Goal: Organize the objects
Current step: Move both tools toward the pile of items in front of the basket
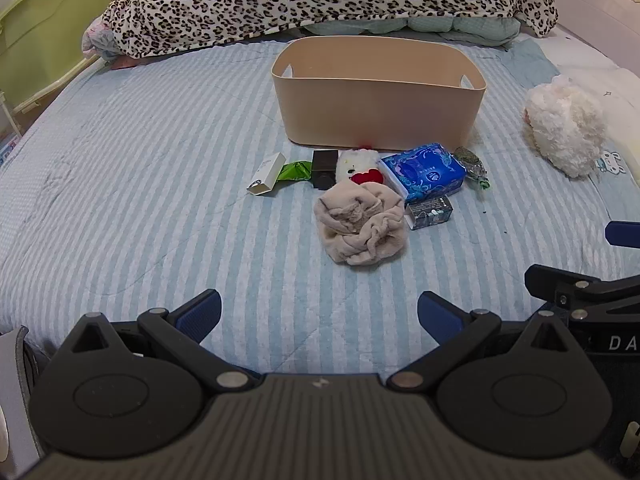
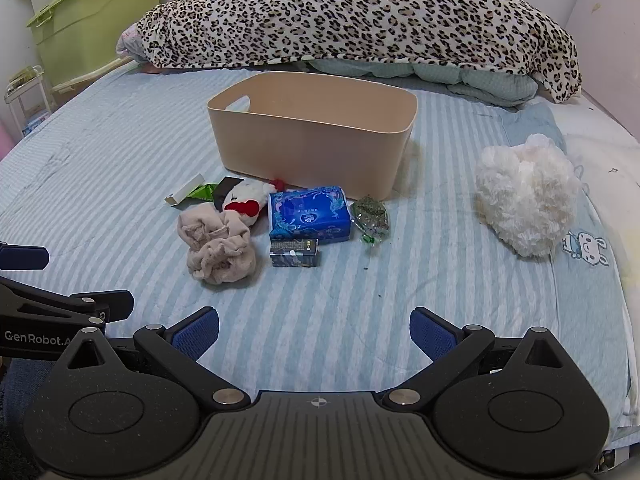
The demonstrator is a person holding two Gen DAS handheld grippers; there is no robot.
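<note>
1. The left gripper [image 1: 319, 312] hovers low over the blue-and-white striped bedspread [image 1: 160, 200], its blue-padded fingers spread wide with nothing between them.
2. The right gripper [image 2: 314, 330] hangs just beside it, jaws likewise wide apart and holding nothing.
3. A beige oval plastic bin [image 2: 312, 140] stands mid-bed, ahead of both.
4. Clustered against its near wall lie a slim white carton [image 1: 267, 174], a crumpled green wrapper [image 1: 296, 170], a small black box [image 1: 323, 168] and a white plush toy with a red bow [image 2: 246, 200].
5. A blue tissue pack [image 2: 308, 214] lies beside a clear bag of dried green herbs [image 2: 370, 214]; a small dark box [image 2: 294, 253] sits just in front.
6. A crumpled beige cloth [image 2: 218, 246] lies nearest the grippers.
7. A fluffy white plush [image 2: 528, 196] rests well apart, to the right.
</note>
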